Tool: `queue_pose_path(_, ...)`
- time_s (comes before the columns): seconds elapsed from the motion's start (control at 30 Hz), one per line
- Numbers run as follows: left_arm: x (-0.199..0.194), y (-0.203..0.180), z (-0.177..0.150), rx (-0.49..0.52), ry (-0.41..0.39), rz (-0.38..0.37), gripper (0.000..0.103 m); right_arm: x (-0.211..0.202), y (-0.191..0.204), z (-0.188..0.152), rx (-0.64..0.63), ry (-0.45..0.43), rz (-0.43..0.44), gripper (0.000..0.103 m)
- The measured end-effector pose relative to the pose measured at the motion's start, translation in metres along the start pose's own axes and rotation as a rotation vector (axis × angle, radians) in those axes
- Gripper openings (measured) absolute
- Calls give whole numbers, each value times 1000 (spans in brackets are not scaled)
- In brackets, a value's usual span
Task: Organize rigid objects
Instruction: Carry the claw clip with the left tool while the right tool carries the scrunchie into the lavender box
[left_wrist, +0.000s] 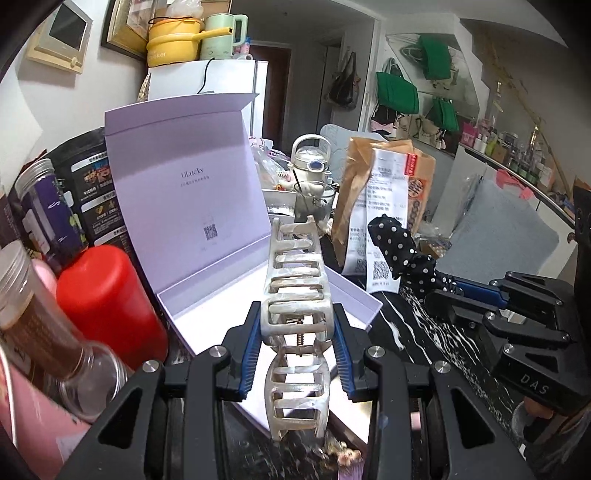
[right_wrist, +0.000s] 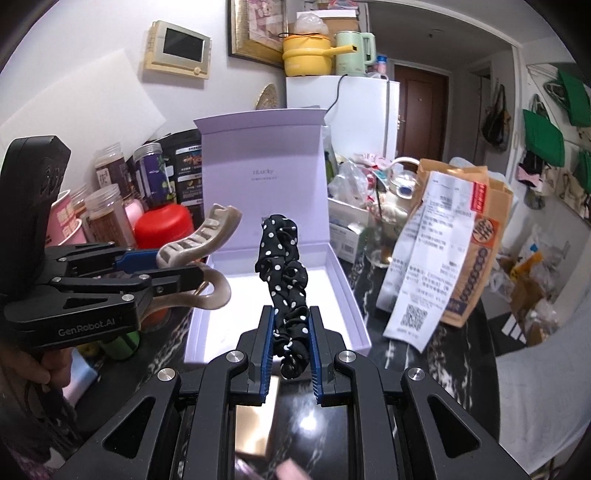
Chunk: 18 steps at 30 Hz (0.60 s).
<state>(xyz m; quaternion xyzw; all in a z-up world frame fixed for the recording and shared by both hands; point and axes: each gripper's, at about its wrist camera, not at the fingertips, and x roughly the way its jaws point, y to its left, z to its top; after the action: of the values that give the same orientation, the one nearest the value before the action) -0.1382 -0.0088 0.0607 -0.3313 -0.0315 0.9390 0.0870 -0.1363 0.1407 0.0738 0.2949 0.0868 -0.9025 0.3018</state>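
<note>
Left wrist view: a pearl-cream claw hair clip (left_wrist: 295, 317) is gripped between the blue-padded jaws of the left gripper (left_wrist: 298, 334), pinched at its hinge, where the small spring is seen. The clip's toothed half is raised upright ahead of the jaws; its other end hangs down between the fingers toward the camera. Directly beyond the jaws, an open lavender gift box (left_wrist: 207, 295) is laid on the dark marbled tabletop (left_wrist: 406, 332), its lid propped upright at the back with "ULucky" printed inside. To the left of the jaws a red cylindrical container (left_wrist: 107, 299) is set just beside the box, and clear plastic jars (left_wrist: 40, 306) are crowded nearer the camera. To the right of the jaws, the right gripper (left_wrist: 458, 286) is seen side-on, and a black polka-dot scrunchie (left_wrist: 399, 251) is clamped in it. Behind that, a brown paper bag (left_wrist: 388, 192) with a long receipt is stood.

Right wrist view: the scrunchie (right_wrist: 286, 280) is squeezed between the right gripper's (right_wrist: 291, 332) blue pads and is held upright, its top risen well above the fingertips. The open box (right_wrist: 347, 291) is placed straight ahead, just past the jaws, its white interior (right_wrist: 258, 295) brightly lit. To the left of the jaws, the left gripper (right_wrist: 177, 269) is held level with the clip (right_wrist: 199, 240) clenched in it, over the box's left edge. The paper bag (right_wrist: 476, 236) is seen to the right.
</note>
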Motion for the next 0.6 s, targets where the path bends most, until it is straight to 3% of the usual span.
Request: queue_pose_path(0.6, 56, 22, 43, -39, -30, 42, 35, 56, -19, 45, -11, -1, 10, 17)
